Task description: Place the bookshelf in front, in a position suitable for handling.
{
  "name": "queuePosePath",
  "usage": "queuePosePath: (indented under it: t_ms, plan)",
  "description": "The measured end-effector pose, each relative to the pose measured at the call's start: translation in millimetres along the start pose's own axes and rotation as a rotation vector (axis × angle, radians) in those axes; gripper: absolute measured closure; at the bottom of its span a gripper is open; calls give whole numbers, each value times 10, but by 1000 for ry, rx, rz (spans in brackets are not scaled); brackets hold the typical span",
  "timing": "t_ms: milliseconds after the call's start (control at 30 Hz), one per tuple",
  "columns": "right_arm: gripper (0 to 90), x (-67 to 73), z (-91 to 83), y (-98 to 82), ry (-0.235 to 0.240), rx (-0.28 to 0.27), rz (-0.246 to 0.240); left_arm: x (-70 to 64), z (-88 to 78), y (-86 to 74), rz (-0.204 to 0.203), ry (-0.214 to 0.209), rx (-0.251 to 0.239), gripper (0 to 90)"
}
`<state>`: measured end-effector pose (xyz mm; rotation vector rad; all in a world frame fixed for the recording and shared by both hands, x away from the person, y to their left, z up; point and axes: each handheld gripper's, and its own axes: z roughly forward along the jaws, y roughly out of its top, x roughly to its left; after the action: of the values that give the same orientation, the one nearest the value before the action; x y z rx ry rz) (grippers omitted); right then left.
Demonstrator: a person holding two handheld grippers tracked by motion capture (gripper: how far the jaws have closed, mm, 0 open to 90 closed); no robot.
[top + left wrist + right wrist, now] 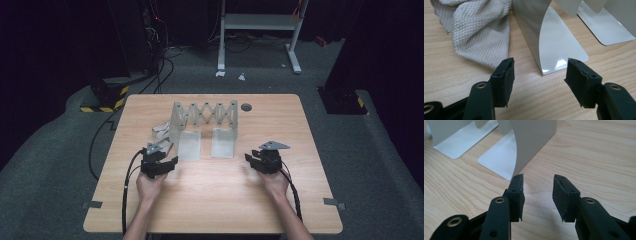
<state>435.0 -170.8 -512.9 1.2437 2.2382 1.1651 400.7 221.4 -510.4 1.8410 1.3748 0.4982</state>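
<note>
An extendable white bookend rack with a scissor lattice stands on the wooden table, its two flat feet pointing toward me. My left gripper hovers by the left foot, open with nothing between its jaws; in the left gripper view it faces the foot's front edge. My right gripper is open and empty, a little right of the right foot; in the right gripper view it sits just off the upright panel. A crumpled grey waffle cloth lies left of the rack.
A small round grey cap sits in the table near its far edge. Bare wood stretches between the two hands and toward the near edge. Cables trail from both grippers off the front of the table.
</note>
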Motion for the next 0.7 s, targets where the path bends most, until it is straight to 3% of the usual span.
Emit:
queuePosePath:
  t_ms: [67, 233, 700]
  plan:
    - [611, 9, 65, 14, 13, 14, 11, -3, 18, 27, -14, -12, -18, 409]
    - [605, 110, 181, 85, 33, 9, 7, -3, 112, 96, -26, 10, 15, 432]
    - [580, 206, 413, 161, 17, 5, 36, 12, 307, 125, -78, 72, 3, 535]
